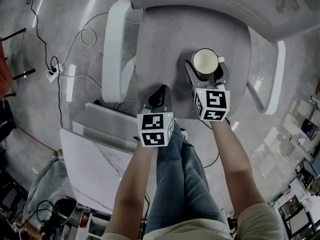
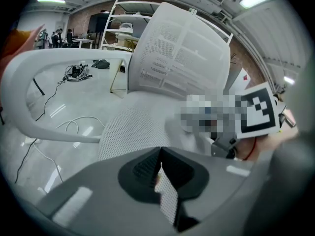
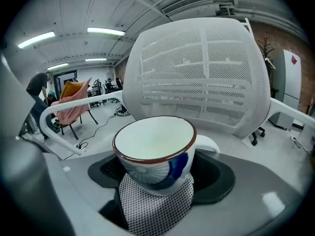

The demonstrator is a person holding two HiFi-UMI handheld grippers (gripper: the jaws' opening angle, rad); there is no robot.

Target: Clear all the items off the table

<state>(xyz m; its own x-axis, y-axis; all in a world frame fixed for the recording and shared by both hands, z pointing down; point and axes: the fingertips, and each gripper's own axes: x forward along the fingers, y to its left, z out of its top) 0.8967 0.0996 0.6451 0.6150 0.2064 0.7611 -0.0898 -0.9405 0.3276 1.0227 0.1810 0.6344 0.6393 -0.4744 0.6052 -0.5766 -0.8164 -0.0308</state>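
cup (image 3: 153, 151) clamped in right hand-held gripper (image 3: 157, 178), above chair (image 1: 162, 46)

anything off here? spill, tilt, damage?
Nothing spilled or broken. The cup is upright and looks empty, clamped in the right gripper over the chair seat. That is an unusual place for crockery, and I can't tell whether the cup touches the seat. The left gripper is shut on nothing.

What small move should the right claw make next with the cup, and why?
Probably lower the cup straight down onto the chair seat. The right claw holds it upright above the grey mesh, and nothing lies on the seat beneath it.
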